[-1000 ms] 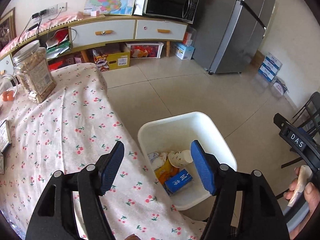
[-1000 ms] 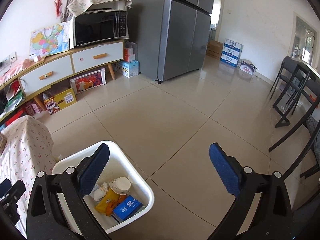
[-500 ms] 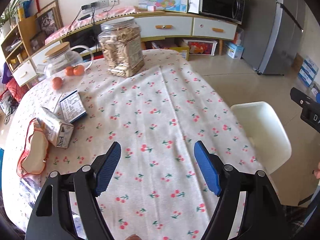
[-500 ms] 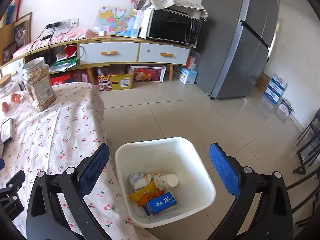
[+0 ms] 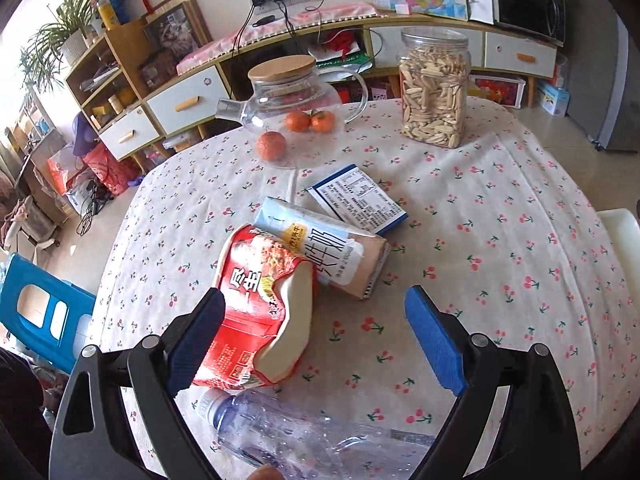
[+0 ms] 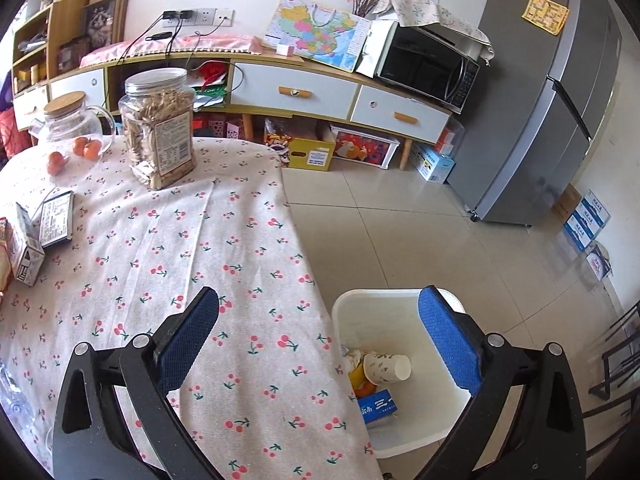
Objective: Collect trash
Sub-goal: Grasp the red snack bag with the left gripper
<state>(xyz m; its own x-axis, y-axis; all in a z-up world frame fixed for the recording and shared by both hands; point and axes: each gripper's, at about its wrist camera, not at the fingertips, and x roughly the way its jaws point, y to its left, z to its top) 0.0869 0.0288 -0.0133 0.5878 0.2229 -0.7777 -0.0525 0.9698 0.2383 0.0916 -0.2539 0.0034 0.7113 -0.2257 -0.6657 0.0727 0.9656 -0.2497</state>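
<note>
Left wrist view has swung from the white bin to the trash pile: left claw (image 5: pixel 316 344) hangs over the near part of the bench (image 5: pixel 500 208), jaws wide apart, nothing between them. Crushed red snack bag (image 5: pixel 260 312) lies just inside the left pad, touching the milk carton (image 5: pixel 328 252) lying on its side behind it. Blue-edged flat box (image 5: pixel 358 198) sits just beyond the carton. Clear plastic bottle (image 5: pixel 304 436) lies on its side at the near edge, under the claw. Far side: glass teapot (image 5: pixel 292 92), tangerines (image 5: pixel 272 146), biscuit jar (image 5: pixel 434 88).

Right wrist view has also panned left since half a second ago; the bin, centred then, now sits lower right. Right claw (image 6: pixel 318 344) is spread apart and empty, left pad over the cherry-print cloth, right pad over the white bin (image 6: pixel 404 308). That bin stands on the floor, against the bench's right edge, holding a paper cup (image 6: pixel 386 366), a blue box (image 6: pixel 378 406) and something orange, partly hidden.
</note>
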